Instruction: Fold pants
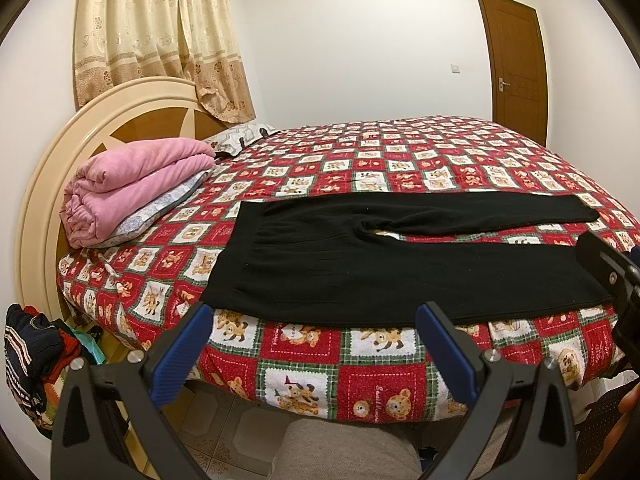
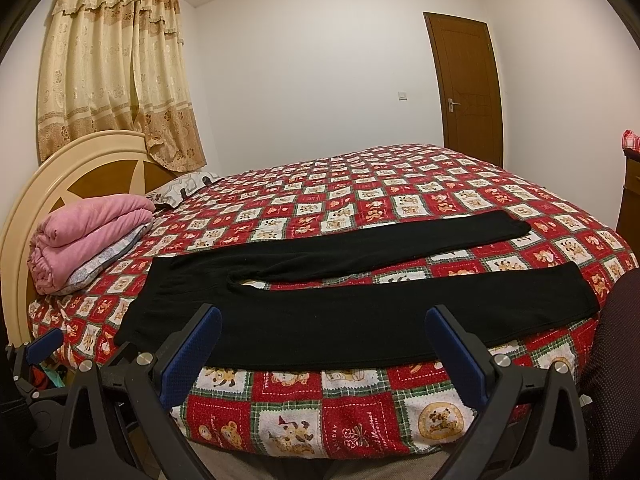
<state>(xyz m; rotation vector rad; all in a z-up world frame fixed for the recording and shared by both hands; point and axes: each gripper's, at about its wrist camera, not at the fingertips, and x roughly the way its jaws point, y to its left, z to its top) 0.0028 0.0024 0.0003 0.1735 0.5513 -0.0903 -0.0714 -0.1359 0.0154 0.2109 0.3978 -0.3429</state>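
Black pants (image 1: 360, 264) lie flat on the bed near its front edge, waist to the left and both legs spread out to the right; they also show in the right wrist view (image 2: 320, 320). My left gripper (image 1: 314, 316) is open and empty, held in front of the bed edge just short of the pants' near hem. My right gripper (image 2: 322, 316) is open and empty, in front of the near leg. The right gripper's tip shows at the right edge of the left wrist view (image 1: 616, 276).
The bed has a red checked bear-print cover (image 1: 400, 160). A folded pink blanket (image 1: 136, 188) on pillows lies at the headboard (image 1: 52, 168) on the left. Clothes (image 1: 32, 360) hang by the bed's left corner. A brown door (image 1: 516, 64) stands at the back right.
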